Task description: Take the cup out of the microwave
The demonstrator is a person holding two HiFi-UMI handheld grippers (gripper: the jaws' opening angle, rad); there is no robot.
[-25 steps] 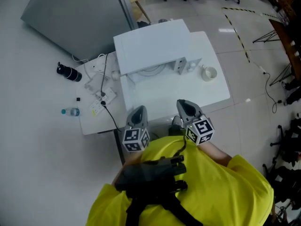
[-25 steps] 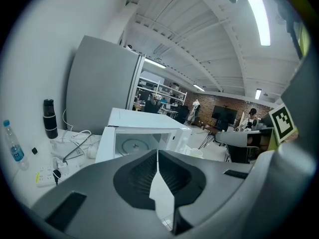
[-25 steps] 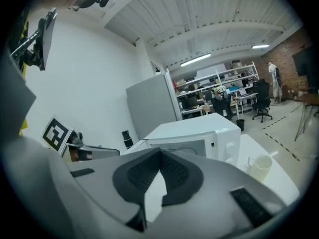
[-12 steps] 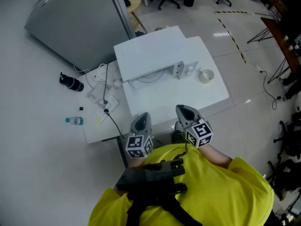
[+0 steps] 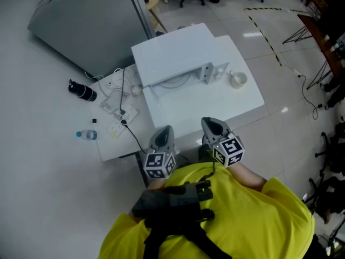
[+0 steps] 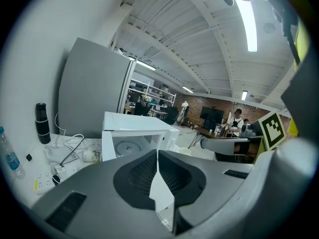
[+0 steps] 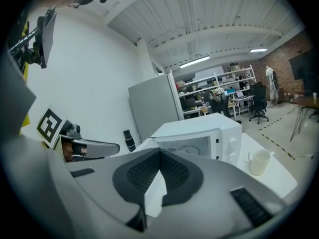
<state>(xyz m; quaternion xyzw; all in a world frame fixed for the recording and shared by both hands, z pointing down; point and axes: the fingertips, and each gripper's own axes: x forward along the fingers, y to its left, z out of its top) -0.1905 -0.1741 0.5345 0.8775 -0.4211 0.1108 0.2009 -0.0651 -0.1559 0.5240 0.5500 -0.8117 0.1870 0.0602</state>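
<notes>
A white microwave (image 5: 175, 50) stands at the back of the white table (image 5: 215, 104), its door swung open to the left and the glass turntable (image 5: 175, 81) showing inside. To the right of the microwave, a white cup (image 5: 237, 80) sits upright on the table. The cup (image 7: 259, 162) appears again in the right gripper view, beside the microwave (image 7: 199, 133). My left gripper (image 5: 161, 135) and right gripper (image 5: 212, 125) hover at the table's near edge, close to my body, both shut and empty. The left gripper (image 6: 157, 153) points at the open microwave (image 6: 134, 138); the right gripper (image 7: 160, 153) does likewise.
On a lower white surface to the left lie a black bottle (image 5: 82, 89), a small water bottle (image 5: 86, 135) and a power strip with cables (image 5: 121, 111). A big grey cabinet (image 5: 86, 20) stands behind. Office chairs and stands line the tiled floor on the right.
The head view has shifted slightly. Both grippers stay shut near the table's front edge, and the cup has not moved.
</notes>
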